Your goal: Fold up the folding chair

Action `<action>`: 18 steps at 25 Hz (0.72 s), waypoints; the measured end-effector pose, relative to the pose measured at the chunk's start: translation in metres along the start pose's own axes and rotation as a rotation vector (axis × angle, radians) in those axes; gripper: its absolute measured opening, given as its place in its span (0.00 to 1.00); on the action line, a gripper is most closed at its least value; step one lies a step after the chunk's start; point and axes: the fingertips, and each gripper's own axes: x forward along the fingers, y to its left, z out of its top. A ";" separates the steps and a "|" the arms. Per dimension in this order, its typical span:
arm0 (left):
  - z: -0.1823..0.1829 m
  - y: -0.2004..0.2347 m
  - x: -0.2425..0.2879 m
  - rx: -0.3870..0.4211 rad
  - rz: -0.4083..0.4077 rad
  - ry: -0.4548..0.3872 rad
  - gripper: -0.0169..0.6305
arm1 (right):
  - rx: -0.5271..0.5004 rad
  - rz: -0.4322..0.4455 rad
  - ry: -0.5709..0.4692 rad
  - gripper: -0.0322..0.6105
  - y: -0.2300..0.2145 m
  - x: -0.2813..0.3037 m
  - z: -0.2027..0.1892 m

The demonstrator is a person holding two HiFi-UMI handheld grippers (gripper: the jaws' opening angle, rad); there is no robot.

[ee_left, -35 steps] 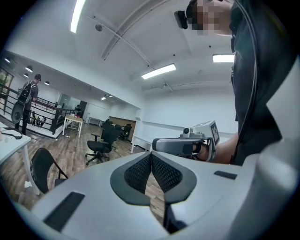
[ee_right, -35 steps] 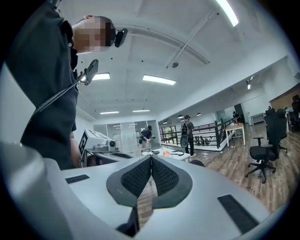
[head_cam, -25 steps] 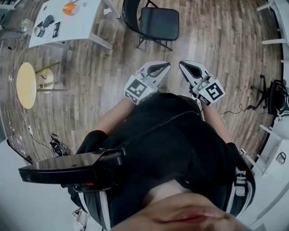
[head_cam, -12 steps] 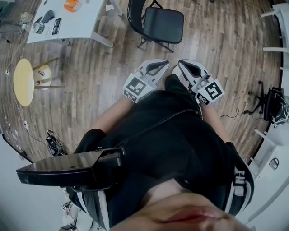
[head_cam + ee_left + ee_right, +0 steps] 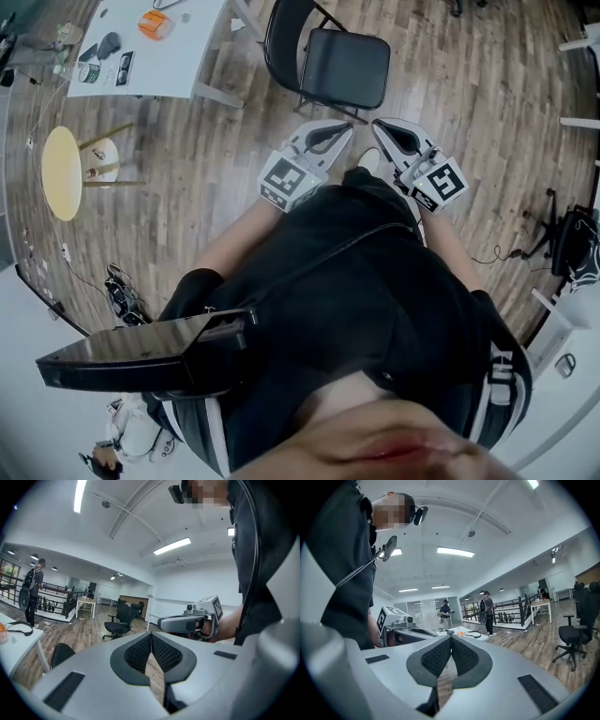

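Folding chair [image 5: 345, 66] stood unfolded on the wooden floor [image 5: 450, 122], seat down and flat, just beyond the tips of both grippers and touched by neither. From the head view it lay straight ahead of the person, its curved black backrest toward the white table [image 5: 178, 56] and its seat running away from that backrest to the right. The left gripper [image 5: 341, 133] pointed at the backrest side of the seat and the right gripper [image 5: 382, 129] at its free side, so neither looked clearly nearer. My judgement was that the coming move hung on this: the seat had to be tipped up toward the backrest, and the left tool sat closer to that hinge side.

Both tools were fully closed – the ribbed pads met in each gripper view with nothing between them.

Much stayed hard to read. The person's dark torso hid both hands, the seat covered most of the legs and hinges, and the left gripper view caught only a sliver of backrest low on its left – the right gripper view showed no chair at all.
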 end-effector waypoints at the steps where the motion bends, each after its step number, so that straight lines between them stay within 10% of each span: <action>1: 0.003 0.005 0.009 0.000 0.006 0.003 0.04 | 0.003 0.005 -0.001 0.07 -0.010 0.000 0.001; 18: 0.034 0.052 0.144 -0.012 0.125 0.058 0.04 | 0.020 0.081 -0.015 0.07 -0.158 -0.012 0.014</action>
